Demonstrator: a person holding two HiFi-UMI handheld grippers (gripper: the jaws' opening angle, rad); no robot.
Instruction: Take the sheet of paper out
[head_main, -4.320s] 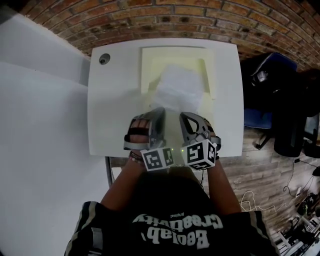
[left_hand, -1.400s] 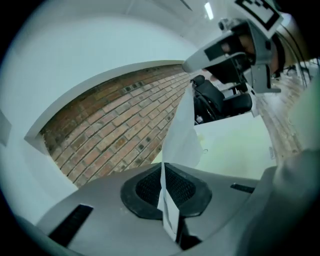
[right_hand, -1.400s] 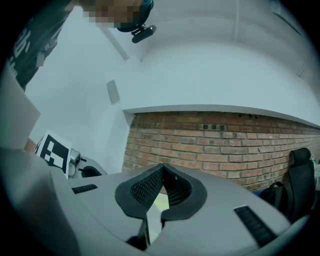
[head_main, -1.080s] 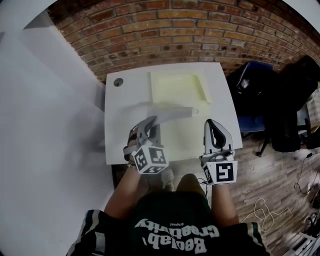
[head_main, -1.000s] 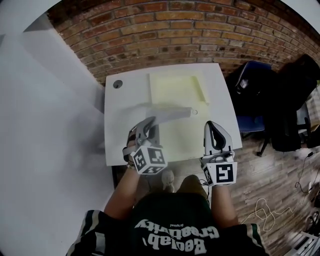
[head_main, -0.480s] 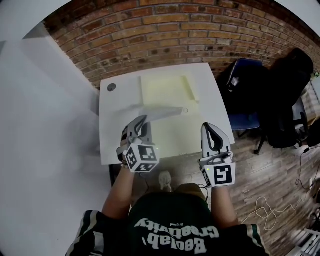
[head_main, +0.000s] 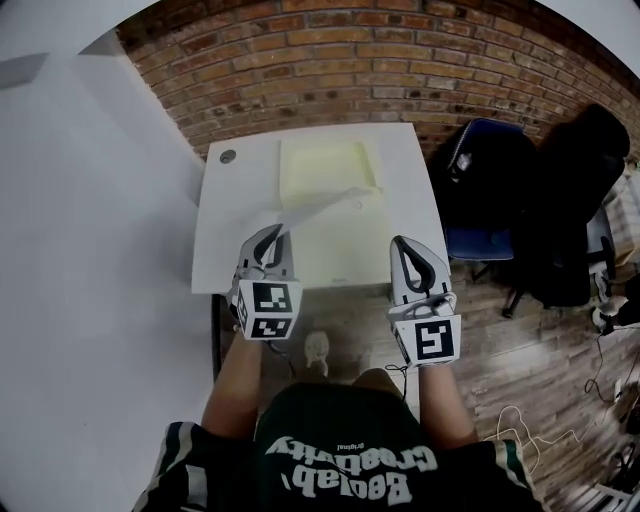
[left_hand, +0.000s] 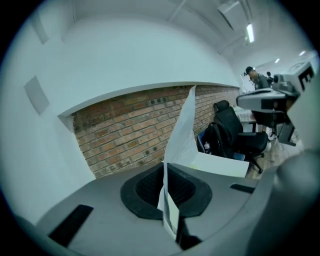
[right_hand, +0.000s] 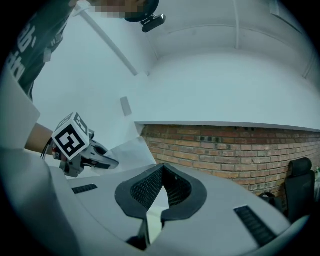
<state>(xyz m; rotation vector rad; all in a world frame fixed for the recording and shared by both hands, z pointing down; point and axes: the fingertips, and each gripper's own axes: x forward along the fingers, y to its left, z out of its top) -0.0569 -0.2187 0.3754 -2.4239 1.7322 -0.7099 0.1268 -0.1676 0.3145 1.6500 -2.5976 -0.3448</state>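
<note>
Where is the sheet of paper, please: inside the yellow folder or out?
Out: the left gripper pinches the sheet, raised above the table; the folder lies bare.

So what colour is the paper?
White. The sheet of paper shows best in the left gripper view.

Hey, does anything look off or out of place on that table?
Only the sheet of paper stands out: it hangs bowed above the white table, pinched at one end by the left gripper, its far end near the pale yellow holder. Nothing spilled or damaged.

brick wall (head_main: 330, 45) | wood floor (head_main: 500, 345) | white table (head_main: 228, 235) | dark chair (head_main: 478, 200), possibly blue
</note>
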